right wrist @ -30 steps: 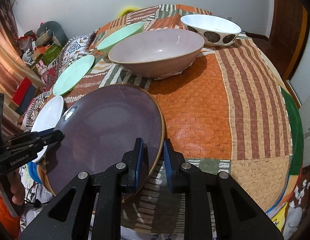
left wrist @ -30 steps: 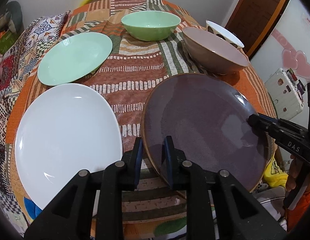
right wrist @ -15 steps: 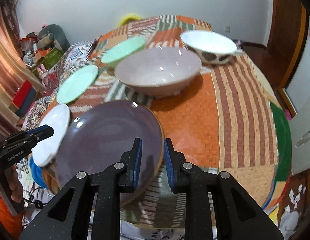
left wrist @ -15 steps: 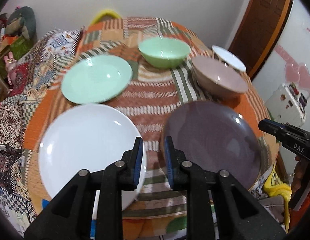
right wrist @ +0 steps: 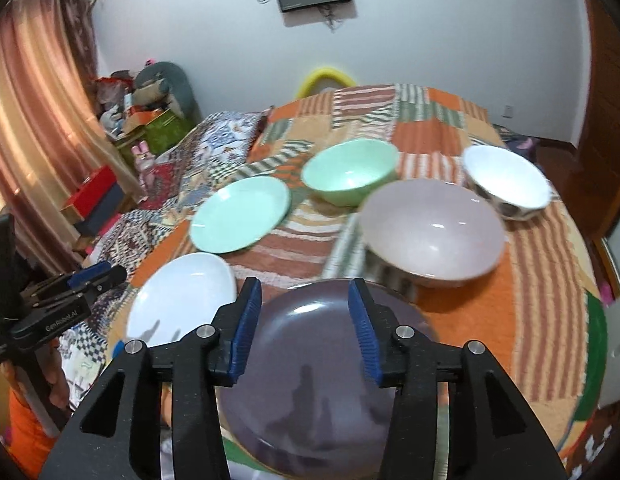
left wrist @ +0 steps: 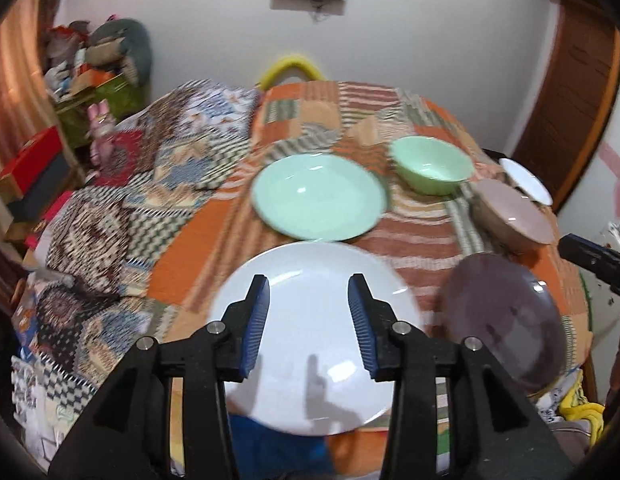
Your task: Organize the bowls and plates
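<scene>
A dark purple plate (right wrist: 322, 380) lies at the table's near edge, also in the left wrist view (left wrist: 506, 320). A white plate (left wrist: 310, 340) lies left of it, also in the right wrist view (right wrist: 181, 300). Behind them stand a mint plate (left wrist: 318, 196), a mint bowl (left wrist: 430, 168), a pink bowl (right wrist: 430, 228) and a white spotted bowl (right wrist: 506, 184). My left gripper (left wrist: 308, 316) is open and empty above the white plate. My right gripper (right wrist: 305, 328) is open and empty above the purple plate.
The round table has a patchwork cloth (right wrist: 542, 300). A yellow chair back (right wrist: 326, 76) stands behind it. Boxes and soft toys (right wrist: 145, 120) are piled at the left by a curtain (right wrist: 33, 120). A wooden door (left wrist: 570, 100) is at the right.
Both grippers have opened and let go of the purple plate, which now lies on the table. Both have risen and pulled back; the left one has shifted over the white plate.
</scene>
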Tool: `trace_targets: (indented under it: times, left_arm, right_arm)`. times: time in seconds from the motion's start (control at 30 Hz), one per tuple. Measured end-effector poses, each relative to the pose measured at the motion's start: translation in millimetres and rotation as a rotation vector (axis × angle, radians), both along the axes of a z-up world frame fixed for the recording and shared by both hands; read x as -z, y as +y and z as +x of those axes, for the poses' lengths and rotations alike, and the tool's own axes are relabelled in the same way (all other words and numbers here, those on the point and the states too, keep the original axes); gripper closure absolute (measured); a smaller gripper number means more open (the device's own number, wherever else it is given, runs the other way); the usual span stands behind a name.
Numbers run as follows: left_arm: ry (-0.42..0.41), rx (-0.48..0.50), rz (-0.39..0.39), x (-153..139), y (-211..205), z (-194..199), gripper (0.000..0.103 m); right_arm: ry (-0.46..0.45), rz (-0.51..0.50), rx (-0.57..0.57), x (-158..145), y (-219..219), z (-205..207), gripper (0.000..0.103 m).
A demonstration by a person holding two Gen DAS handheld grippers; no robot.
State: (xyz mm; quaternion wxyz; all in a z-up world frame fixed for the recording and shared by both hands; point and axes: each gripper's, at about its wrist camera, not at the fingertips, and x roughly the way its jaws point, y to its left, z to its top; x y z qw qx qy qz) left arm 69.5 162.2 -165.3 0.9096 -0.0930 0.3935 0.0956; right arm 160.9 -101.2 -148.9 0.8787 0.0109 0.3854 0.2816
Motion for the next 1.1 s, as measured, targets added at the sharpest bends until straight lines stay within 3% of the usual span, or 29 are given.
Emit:
trace_targets:
  times: [0.5,0.9,1.1]
  left_arm:
    - [0.115,-0.078,-0.126,69.7,72.6,-16.1,0.062]
    - [0.182,-0.075,-0.243,108.6,88.8,-5.7,0.062]
    - [0.183,-0.055,-0.243,112.5,84.2,-4.6,0.067]
  right_arm:
    - [0.126,-0.087,-0.119,49.4,93.1,7.1,0.061]
    - [0.22,-0.145,-0.131,79.8,120.7,22.4,0.061]
    - [0.241,-0.145,-0.133,85.9,124.7,26.0,0.062]
